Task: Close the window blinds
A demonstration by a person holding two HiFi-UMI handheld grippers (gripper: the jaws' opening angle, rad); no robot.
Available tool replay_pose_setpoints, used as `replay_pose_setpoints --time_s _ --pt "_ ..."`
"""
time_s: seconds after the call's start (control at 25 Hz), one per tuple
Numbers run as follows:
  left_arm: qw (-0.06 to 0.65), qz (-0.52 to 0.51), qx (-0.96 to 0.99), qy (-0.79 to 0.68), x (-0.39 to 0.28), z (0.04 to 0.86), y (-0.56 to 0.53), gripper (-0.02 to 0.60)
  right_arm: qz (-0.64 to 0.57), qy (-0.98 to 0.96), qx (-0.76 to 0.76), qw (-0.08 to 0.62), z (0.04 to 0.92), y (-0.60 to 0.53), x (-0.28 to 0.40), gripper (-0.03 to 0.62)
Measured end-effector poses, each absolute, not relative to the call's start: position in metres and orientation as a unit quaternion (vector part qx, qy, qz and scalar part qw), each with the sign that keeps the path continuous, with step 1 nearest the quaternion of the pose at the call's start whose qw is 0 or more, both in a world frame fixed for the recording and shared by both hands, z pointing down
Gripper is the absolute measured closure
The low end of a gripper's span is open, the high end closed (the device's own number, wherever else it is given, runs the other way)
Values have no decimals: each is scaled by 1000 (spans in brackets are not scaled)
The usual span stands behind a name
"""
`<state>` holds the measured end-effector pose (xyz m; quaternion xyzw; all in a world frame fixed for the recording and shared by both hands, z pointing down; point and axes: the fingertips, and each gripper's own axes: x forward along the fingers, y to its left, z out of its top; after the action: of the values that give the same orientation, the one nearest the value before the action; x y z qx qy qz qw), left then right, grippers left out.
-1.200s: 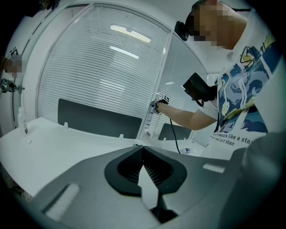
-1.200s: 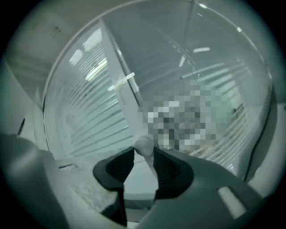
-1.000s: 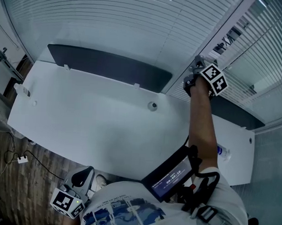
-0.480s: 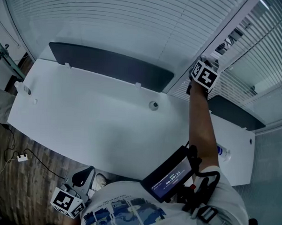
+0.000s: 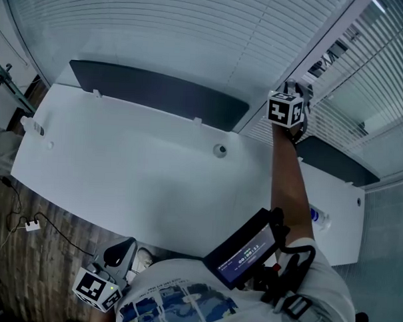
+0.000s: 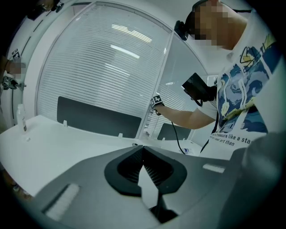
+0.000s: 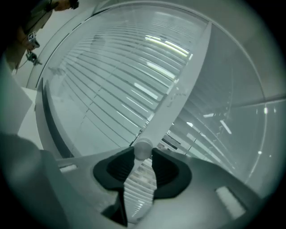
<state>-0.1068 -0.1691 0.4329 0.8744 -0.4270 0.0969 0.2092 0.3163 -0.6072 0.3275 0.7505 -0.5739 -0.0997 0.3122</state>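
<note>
Right gripper (image 7: 143,156) jaws nearly closed, pinching the small round white knob (image 7: 143,148) of the blinds (image 7: 103,85) on the window post, past the desk's (image 5: 121,173) far edge. Knob is probably light, smooth and slip-prone, so grip its sides firmly. Slats look thin and bendable. Open room above the desk. Left gripper (image 6: 144,154) jaws together, empty, below the desk's near edge.

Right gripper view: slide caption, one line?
Right gripper shut on a small white knob in front of the window blinds.

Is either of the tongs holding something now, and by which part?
The right tongs are shut on a small round white knob by the window blinds, pinching its two sides. The left tongs are shut and hold nothing.
</note>
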Motion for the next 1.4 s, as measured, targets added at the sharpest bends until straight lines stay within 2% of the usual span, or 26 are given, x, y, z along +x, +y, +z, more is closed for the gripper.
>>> replay_pose_setpoints --time_s 0.36,1.0,1.2,1.4 --pt "207 96 878 -421 -103 433 -171 580 -151 -550 732 373 330 -608 316 471" --pt "200 100 891 -395 -93 429 -181 580 -70 -642 711 279 354 -561 303 470" --pt "184 100 905 -370 -82 419 -184 580 -34 -692 673 259 375 -511 277 473" --pt "168 102 920 -339 -75 414 -176 580 2 -748 609 263 409 -439 228 510"
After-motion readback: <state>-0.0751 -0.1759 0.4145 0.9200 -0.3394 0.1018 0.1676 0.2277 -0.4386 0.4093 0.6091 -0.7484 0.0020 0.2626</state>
